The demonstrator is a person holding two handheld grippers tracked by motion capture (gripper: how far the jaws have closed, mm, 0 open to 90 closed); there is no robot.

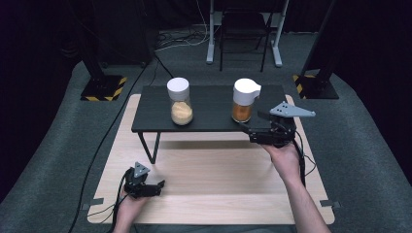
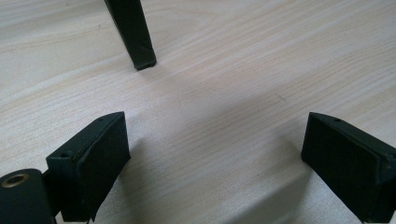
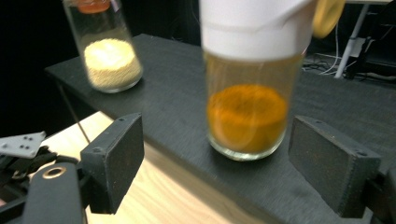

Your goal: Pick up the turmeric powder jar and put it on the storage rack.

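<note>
Two glass jars with white lids stand on a low black shelf (image 1: 209, 104). The left jar (image 1: 180, 103) (image 3: 108, 56) holds pale yellow grains. The right jar (image 1: 242, 101) (image 3: 247, 112) holds orange powder. My right gripper (image 1: 248, 131) (image 3: 219, 142) is open at the shelf's front edge, right before the orange jar. Its pads (image 3: 114, 156) stand apart on either side of the jar and do not touch it. My left gripper (image 1: 159, 186) (image 2: 215, 158) is open low over the wooden board (image 1: 218, 184), with nothing between its pads (image 2: 100, 163).
One black shelf leg (image 2: 133, 35) (image 1: 158, 145) stands on the board ahead of the left gripper. The board lies on grey carpet. A chair (image 1: 243, 29) and black stand bases (image 1: 102, 87) are beyond the shelf. Cables run across the floor.
</note>
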